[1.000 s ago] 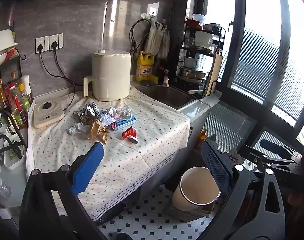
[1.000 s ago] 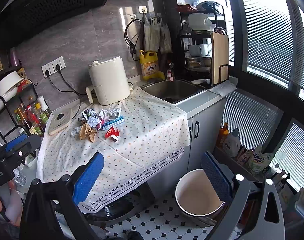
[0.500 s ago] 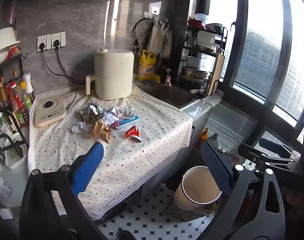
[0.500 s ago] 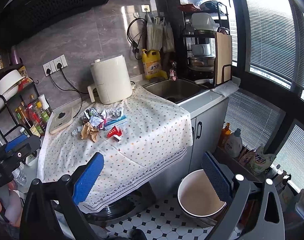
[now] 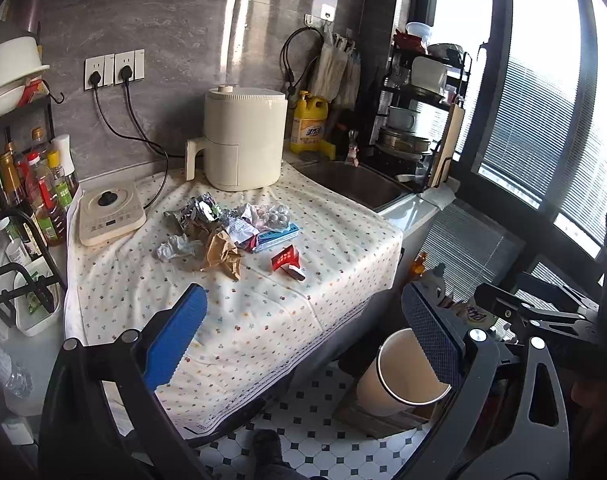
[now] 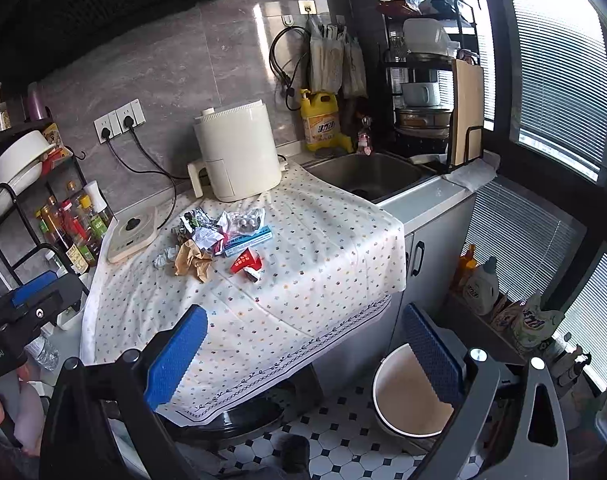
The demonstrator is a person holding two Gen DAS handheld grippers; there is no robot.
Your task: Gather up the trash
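Left gripper (image 5: pixel 303 320) jaws spread wide, empty, low in frame, well short of counter. Right gripper (image 6: pixel 303 340) likewise apart, holding nothing. Trash pile (image 5: pixel 227 228) lay mid-frame on dotted cloth (image 5: pixel 323 240); red packet (image 5: pixel 285 260) lay just beside its lower right edge. Bin (image 6: pixel 407 392) stood on floor, lower right, seemingly empty. Judged step: approach, nothing collected yet. Next move likely: reach forward to nearest scrap, close on it, carry to bin.

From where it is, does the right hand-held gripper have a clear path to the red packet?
Probably yes: the right hand-held gripper is open, and only bare tablecloth lies between it and the red packet.
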